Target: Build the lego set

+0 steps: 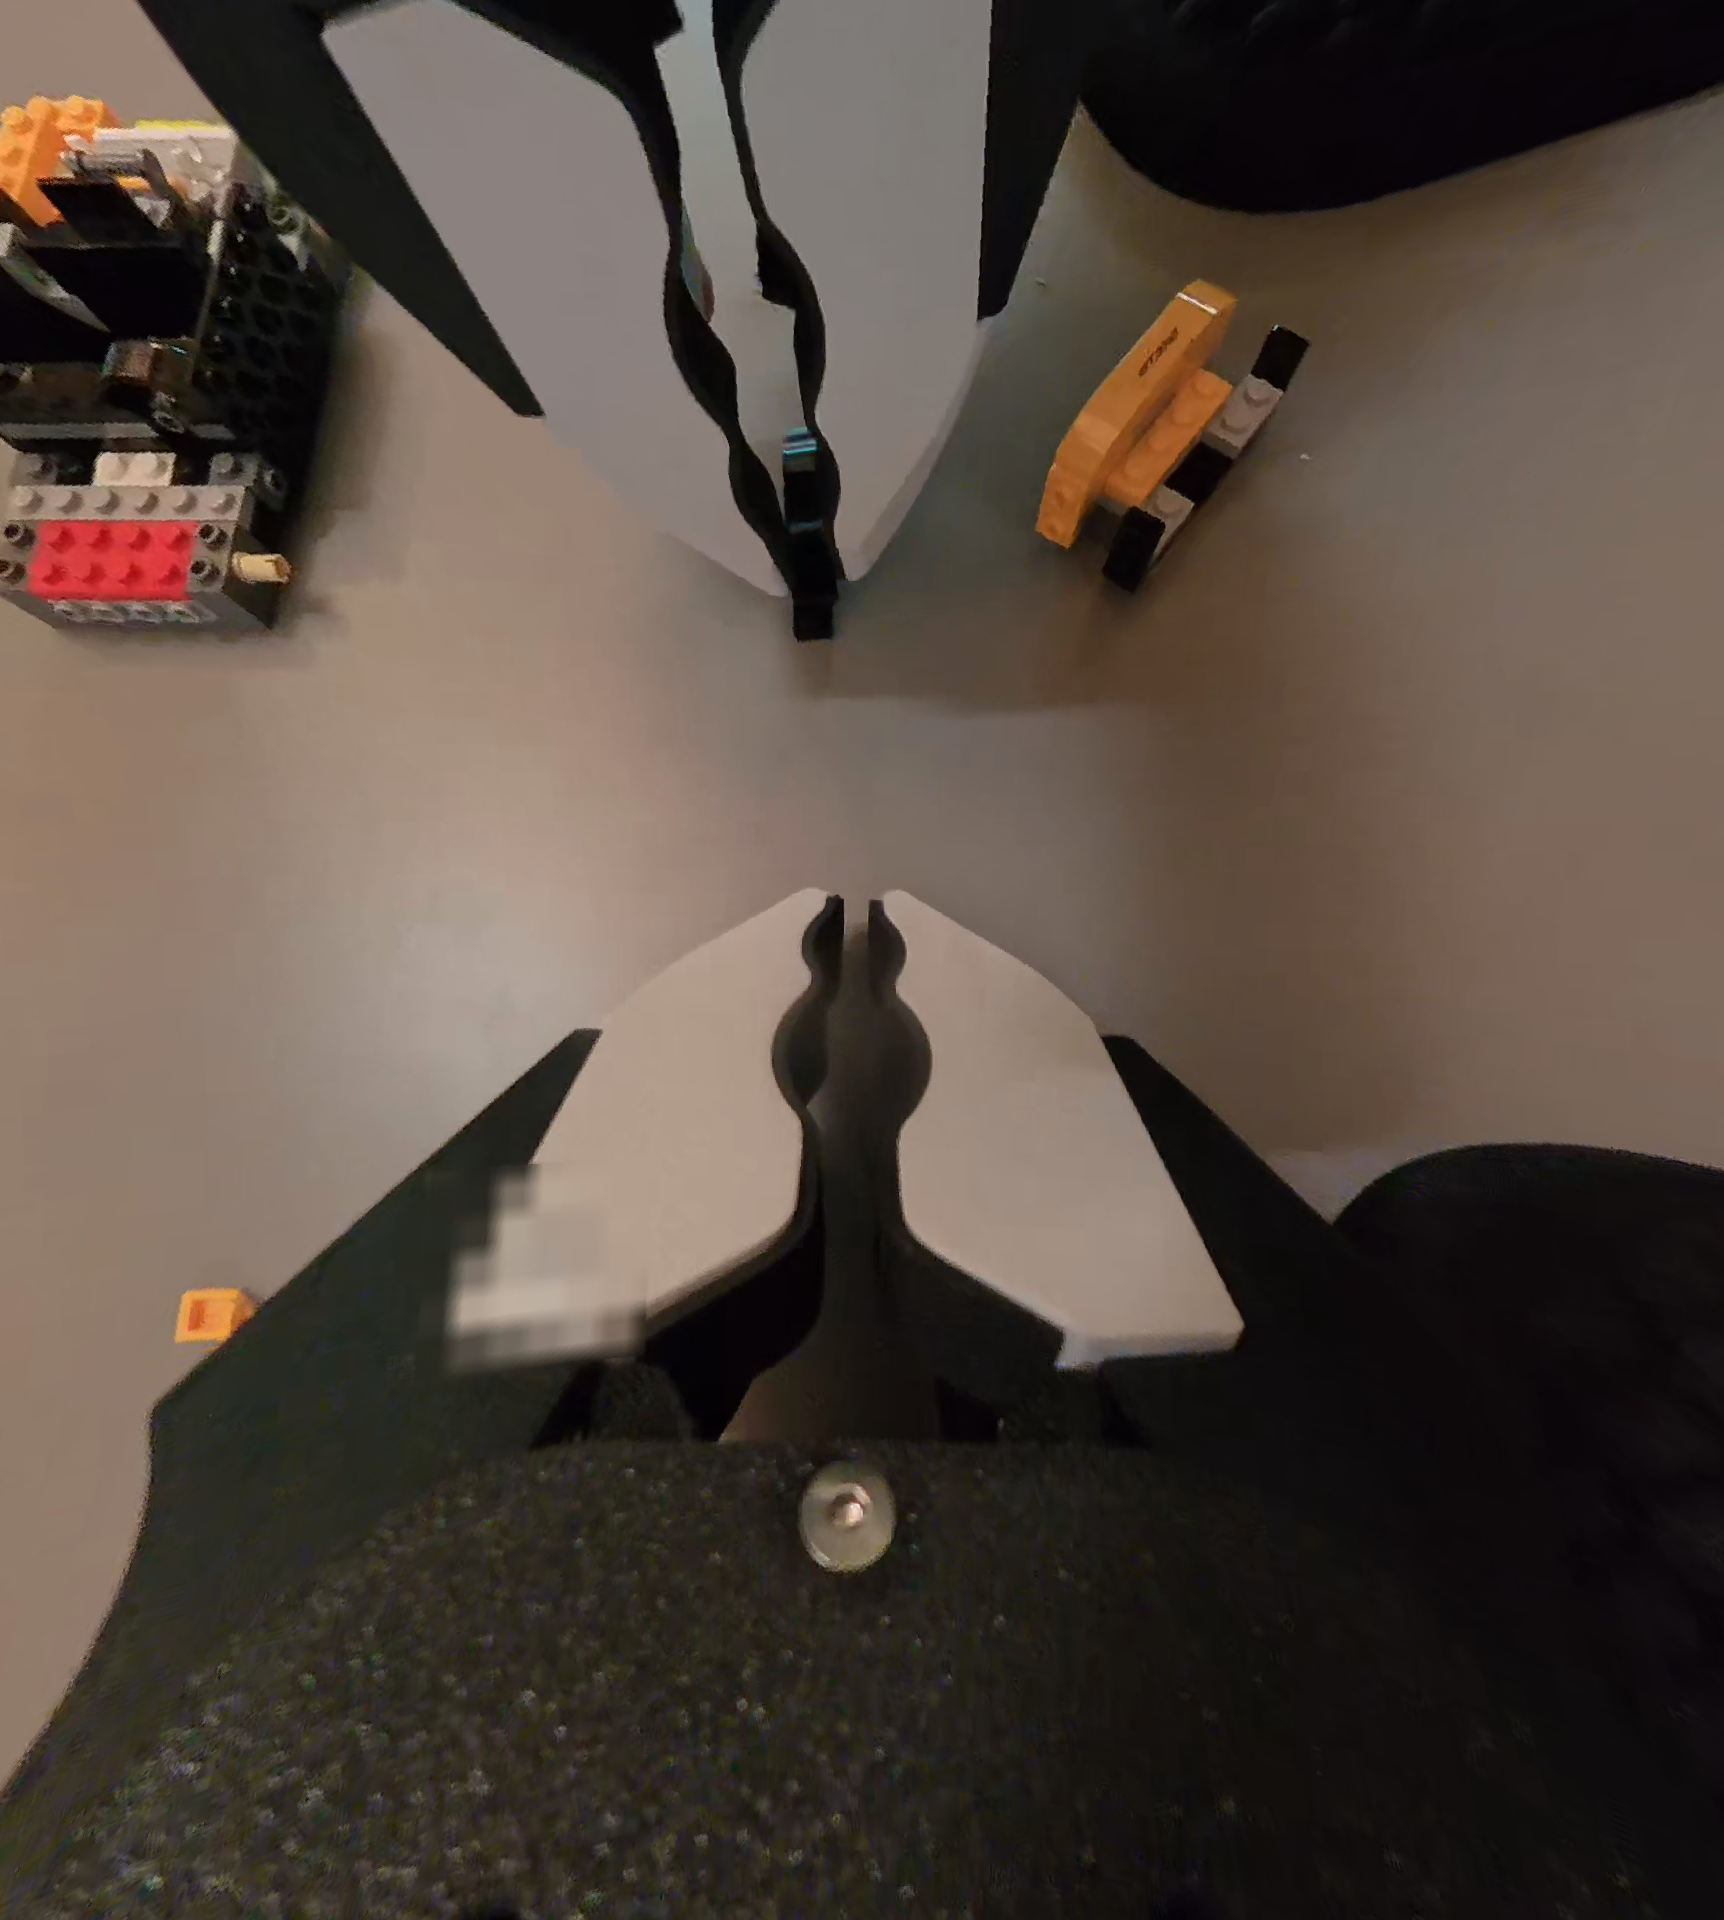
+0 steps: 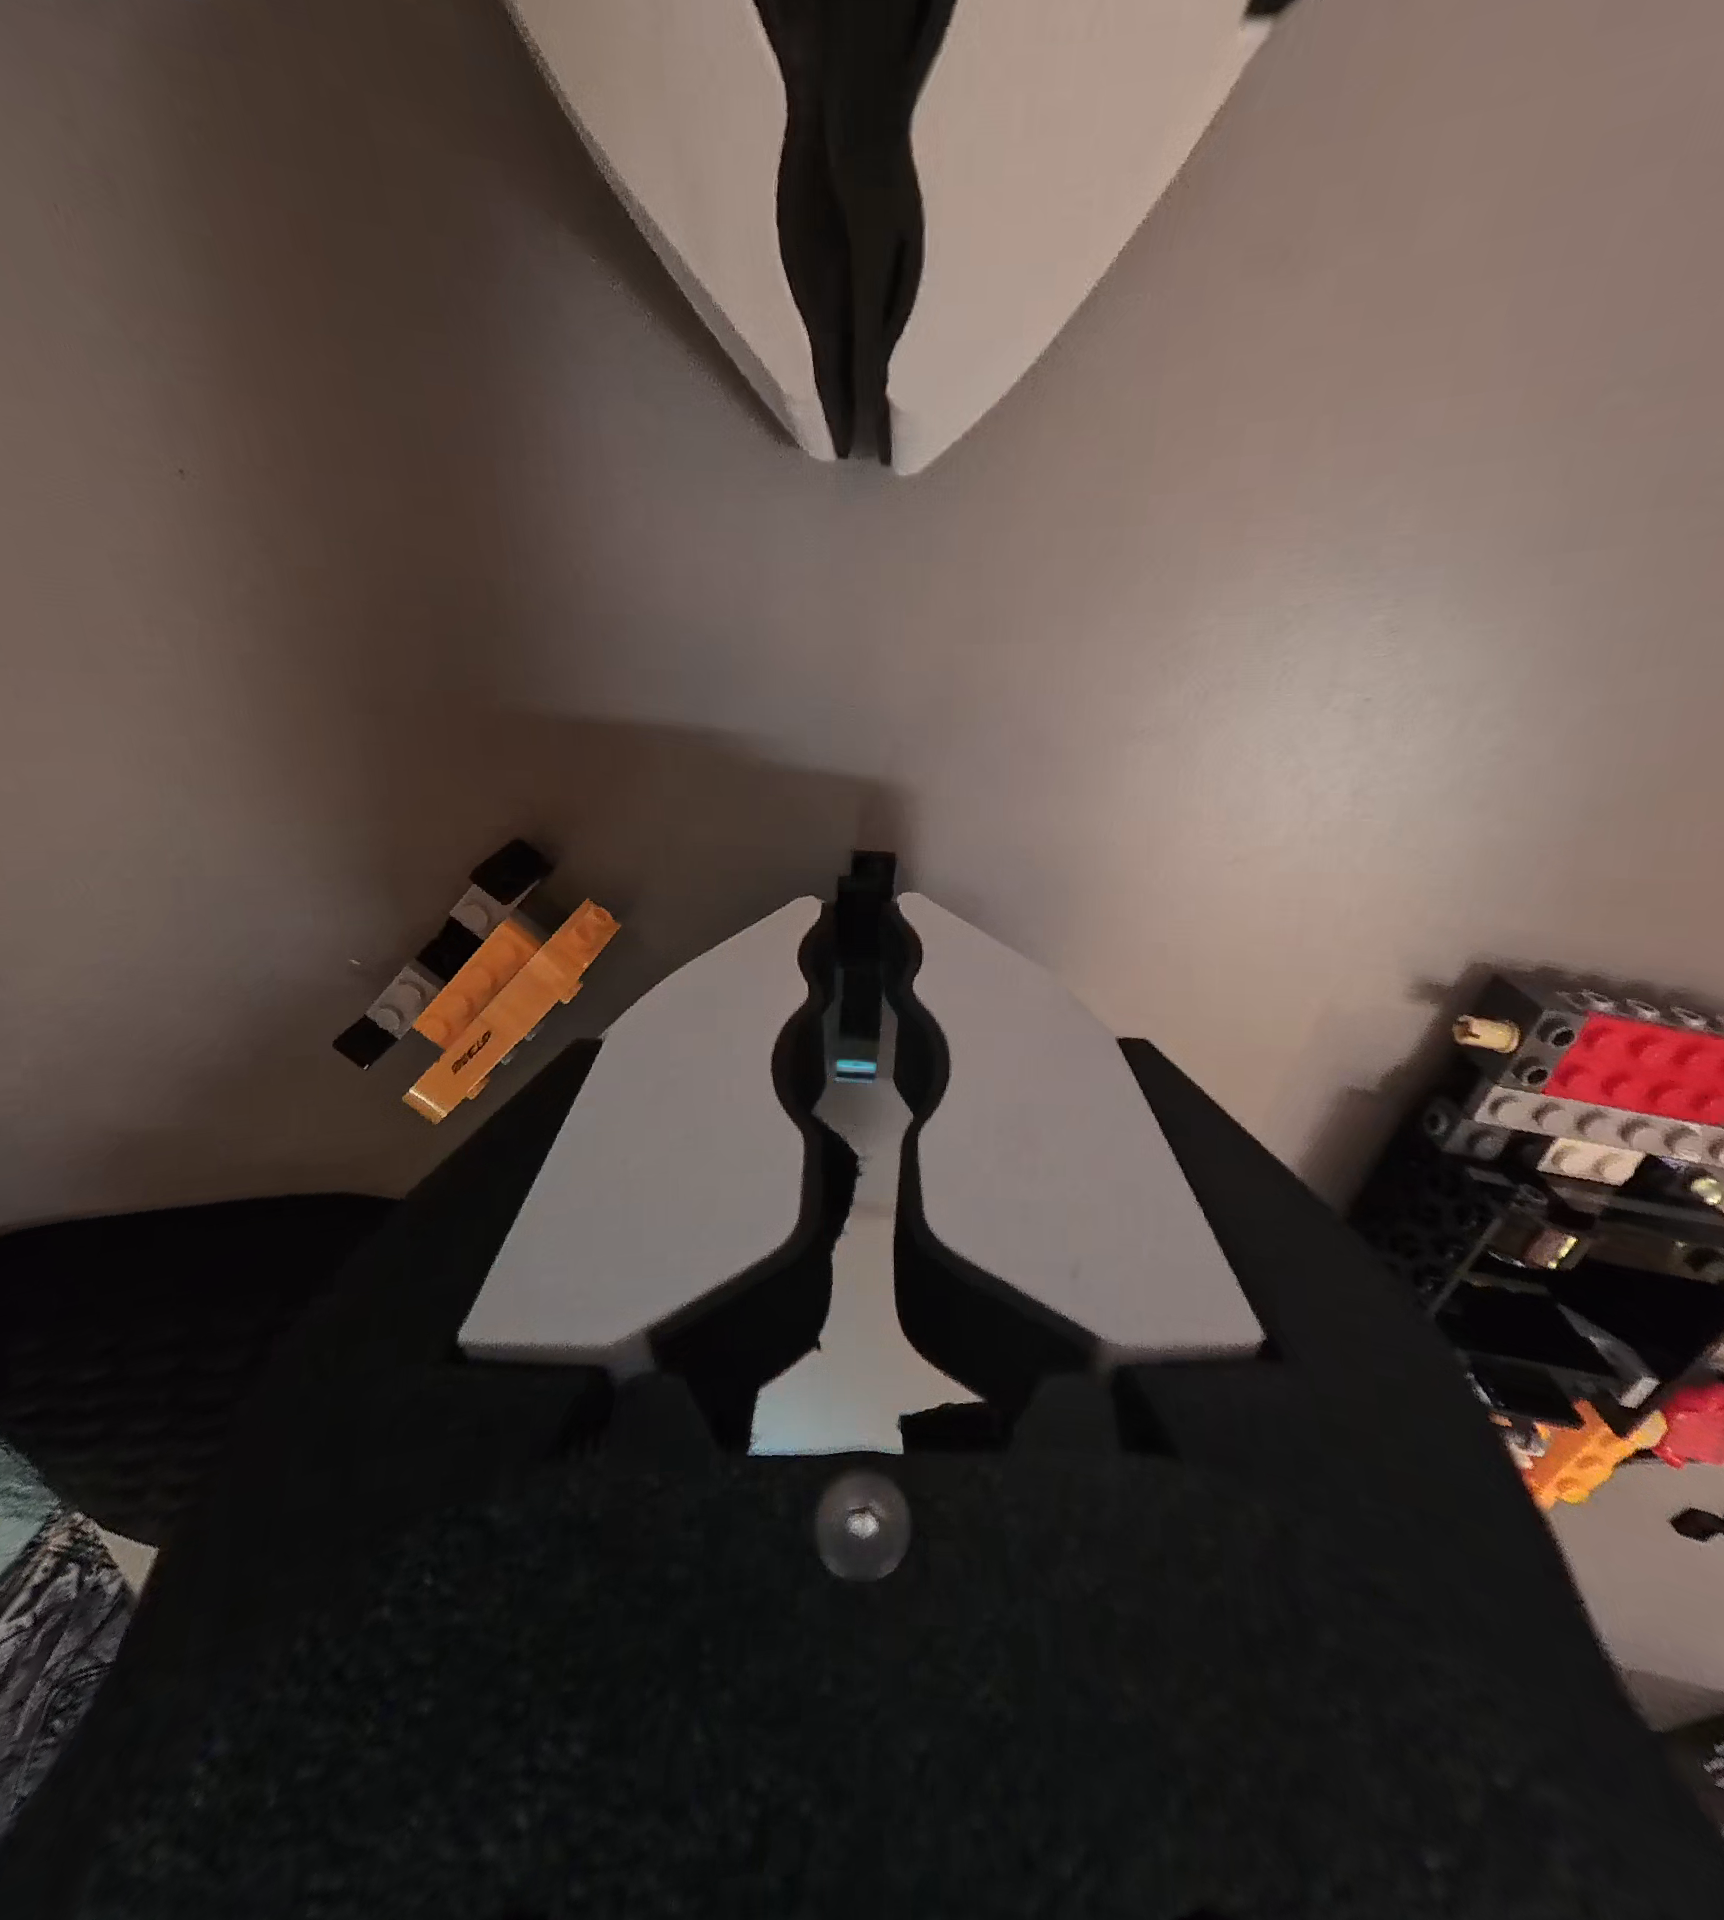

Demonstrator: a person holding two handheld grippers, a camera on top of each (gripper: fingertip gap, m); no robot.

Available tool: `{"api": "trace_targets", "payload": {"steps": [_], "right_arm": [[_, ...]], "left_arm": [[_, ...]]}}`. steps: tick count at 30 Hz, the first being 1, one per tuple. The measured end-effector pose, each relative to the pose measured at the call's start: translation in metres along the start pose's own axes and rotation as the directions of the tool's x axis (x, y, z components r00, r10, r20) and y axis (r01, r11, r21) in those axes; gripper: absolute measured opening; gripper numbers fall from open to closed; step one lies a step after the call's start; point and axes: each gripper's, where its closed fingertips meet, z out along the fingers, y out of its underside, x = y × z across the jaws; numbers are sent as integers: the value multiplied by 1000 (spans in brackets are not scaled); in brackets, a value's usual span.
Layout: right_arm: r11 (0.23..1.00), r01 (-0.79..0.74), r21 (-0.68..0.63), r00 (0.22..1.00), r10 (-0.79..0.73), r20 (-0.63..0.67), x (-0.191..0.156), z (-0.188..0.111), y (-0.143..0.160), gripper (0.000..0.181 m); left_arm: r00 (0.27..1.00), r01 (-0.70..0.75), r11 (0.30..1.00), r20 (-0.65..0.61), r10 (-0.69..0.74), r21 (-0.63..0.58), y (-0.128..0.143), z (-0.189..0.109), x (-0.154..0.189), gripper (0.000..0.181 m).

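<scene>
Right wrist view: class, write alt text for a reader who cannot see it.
The right gripper pinches a small black lego piece above a grey table. The left gripper faces it, shut and empty. An orange sub-assembly lies left, the black main build right.

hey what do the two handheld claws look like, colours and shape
Both match. The left claw and right claw each have two flat pale grey fingers tapering to a point, with wavy black inner pads, set in angular black holders. Behind sits a speckled black body with one silver bolt. No cables or sleeves show.
</scene>
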Motion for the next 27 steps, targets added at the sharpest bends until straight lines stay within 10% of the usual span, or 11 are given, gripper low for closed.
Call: {"api": "trace_targets", "payload": {"steps": [19,27], "right_arm": [[998,-4,63,1000,5,-20,4,-4,-2,15],[953,-26,301,997,47,-64,-2,-12,20,22]], "left_arm": [[1000,0,1000,-1,0,27,0,-7,-2,3],[999,-21,993,40,17,115,-17,-10,-4,5]]}}
